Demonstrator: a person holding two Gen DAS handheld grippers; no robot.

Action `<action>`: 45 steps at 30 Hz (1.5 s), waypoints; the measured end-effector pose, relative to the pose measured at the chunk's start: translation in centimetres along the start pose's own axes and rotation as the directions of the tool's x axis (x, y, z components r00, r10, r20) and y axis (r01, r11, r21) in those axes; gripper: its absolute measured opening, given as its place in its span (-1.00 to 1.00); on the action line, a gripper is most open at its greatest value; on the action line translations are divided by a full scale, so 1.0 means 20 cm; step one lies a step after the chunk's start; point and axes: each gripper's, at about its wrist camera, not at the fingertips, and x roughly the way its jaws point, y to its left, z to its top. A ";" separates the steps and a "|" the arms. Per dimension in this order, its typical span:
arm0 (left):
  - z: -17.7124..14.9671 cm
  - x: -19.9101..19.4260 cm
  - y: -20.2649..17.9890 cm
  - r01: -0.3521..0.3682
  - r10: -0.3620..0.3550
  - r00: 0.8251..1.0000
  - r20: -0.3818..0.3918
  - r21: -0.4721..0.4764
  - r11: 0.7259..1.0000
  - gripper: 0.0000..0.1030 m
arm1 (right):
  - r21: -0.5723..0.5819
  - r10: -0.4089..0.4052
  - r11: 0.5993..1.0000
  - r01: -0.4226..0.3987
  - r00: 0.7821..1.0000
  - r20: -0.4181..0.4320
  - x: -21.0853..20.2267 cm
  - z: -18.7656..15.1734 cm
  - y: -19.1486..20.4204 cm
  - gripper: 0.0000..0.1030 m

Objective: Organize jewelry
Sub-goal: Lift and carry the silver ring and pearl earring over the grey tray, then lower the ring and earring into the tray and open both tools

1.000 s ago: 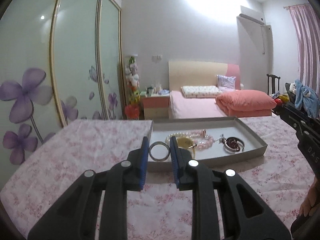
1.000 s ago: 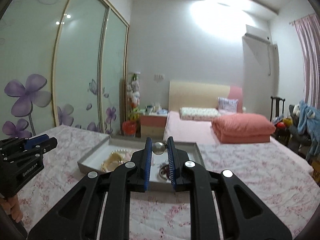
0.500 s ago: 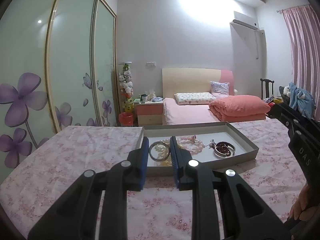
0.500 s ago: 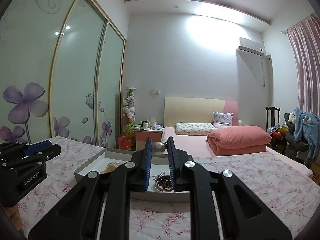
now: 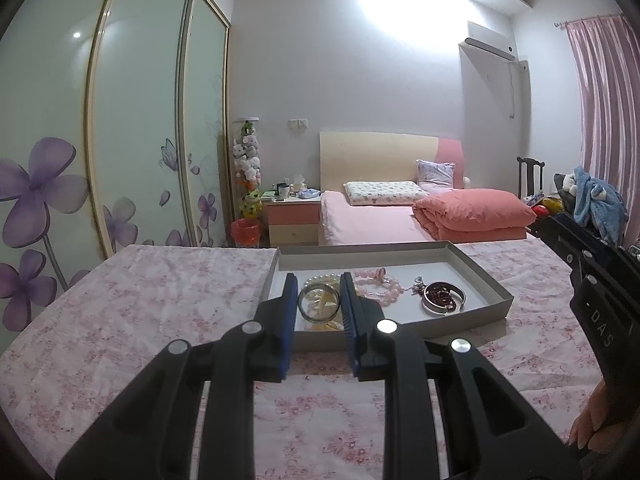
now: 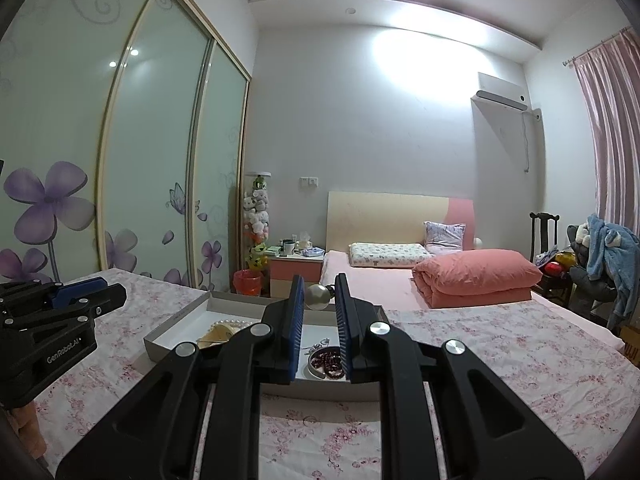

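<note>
A floral pink cloth spreads under and around both claws. On it, just ahead of them, sits a shallow grey tray with low walls.

The left claw hangs over the tray's near wall, clenched on a clear bangle that stands on edge between its blue pads. Behind the bangle, inside the tray, lies a string of white pearls and something yellowish that cannot be made out. To the right of this claw lie a pink bead bracelet, then a silver bangle ringed about dark red beads, with a small metal charm beside it.

The right claw points level above the tray, clenched on a silvery ball at its tips; a small dark fitting juts from the ball's right side. Below its pads show the same red beads and silver bangle; the left claw sits off to its left, well apart.
</note>
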 end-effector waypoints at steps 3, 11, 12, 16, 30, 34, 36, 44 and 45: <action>0.00 0.00 -0.01 0.002 -0.002 1.000 -0.003 0.003 1.000 -0.57 | 0.001 0.000 1.000 0.000 1.000 0.001 0.00 0.00 0.00 -0.68; -0.01 0.02 -0.02 0.003 -0.003 1.000 -0.010 0.006 1.000 -0.58 | 0.020 0.012 1.000 -0.012 1.000 -0.015 0.01 -0.02 -0.03 -0.68; -0.01 0.02 -0.01 0.004 -0.004 1.000 -0.010 0.006 1.000 -0.58 | 0.023 0.013 1.000 -0.012 1.000 -0.016 0.01 -0.02 -0.04 -0.68; -0.01 0.02 -0.02 0.004 -0.004 1.000 -0.011 0.007 1.000 -0.58 | 0.034 0.018 0.999 -0.018 1.000 -0.022 0.03 0.00 -0.05 -0.68; 0.13 0.30 -0.03 0.050 -0.049 0.997 -0.057 0.009 0.999 -0.58 | 0.055 0.042 0.998 -0.037 0.994 -0.103 0.35 0.06 -0.09 -0.68; 0.16 0.51 -0.04 0.066 -0.067 0.990 -0.128 -0.011 0.998 -0.58 | 0.083 0.068 0.995 -0.052 0.977 -0.205 0.55 0.01 -0.11 -0.68; 0.15 0.60 -0.04 0.072 -0.076 0.984 -0.164 -0.027 0.997 -0.58 | 0.099 0.078 0.994 -0.055 0.967 -0.242 0.62 -0.01 -0.11 -0.68; 0.11 0.85 -0.08 0.092 -0.096 0.963 -0.250 -0.030 0.995 -0.58 | 0.172 0.131 0.983 -0.069 0.914 -0.384 0.84 -0.12 -0.13 -0.68; 0.11 0.87 -0.08 0.094 -0.098 0.962 -0.255 -0.030 0.995 -0.58 | 0.171 0.133 0.983 -0.070 0.911 -0.390 0.84 -0.13 -0.13 -0.68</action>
